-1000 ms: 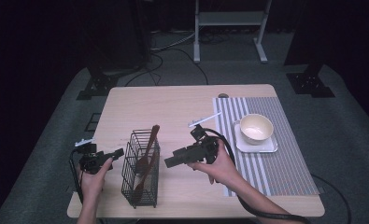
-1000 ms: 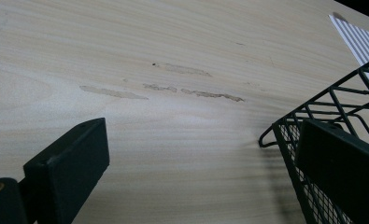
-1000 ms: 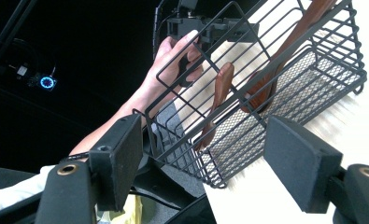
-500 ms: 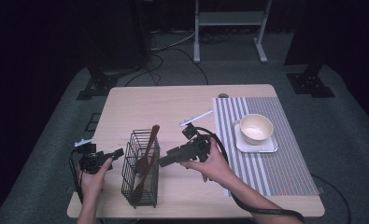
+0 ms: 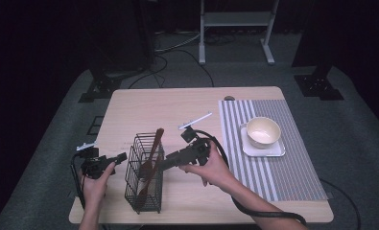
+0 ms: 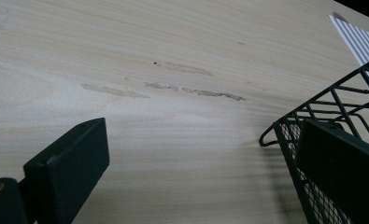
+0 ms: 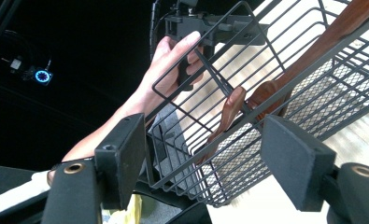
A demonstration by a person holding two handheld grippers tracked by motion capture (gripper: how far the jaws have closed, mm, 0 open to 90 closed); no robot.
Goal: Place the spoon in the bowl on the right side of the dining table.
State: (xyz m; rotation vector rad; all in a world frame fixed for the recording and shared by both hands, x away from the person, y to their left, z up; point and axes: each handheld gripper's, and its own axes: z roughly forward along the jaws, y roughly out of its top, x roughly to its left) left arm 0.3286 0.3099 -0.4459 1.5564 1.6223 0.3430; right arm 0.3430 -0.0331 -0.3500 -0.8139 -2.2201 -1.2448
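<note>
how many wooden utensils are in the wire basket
2. A long-handled spoon leans up over the basket's far rim, and a second, shorter utensil stands beside it; both show through the wires in the right gripper view. More could be hidden low in the basket.

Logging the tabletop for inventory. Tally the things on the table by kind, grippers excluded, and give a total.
Wire basket: 1
Wooden utensils in the basket: 2
Bowl: 1
Square plate under the bowl: 1
Striped placemat: 1
Total: 6

Dark studio lab — lone table, stand legs, floor cables.
</note>
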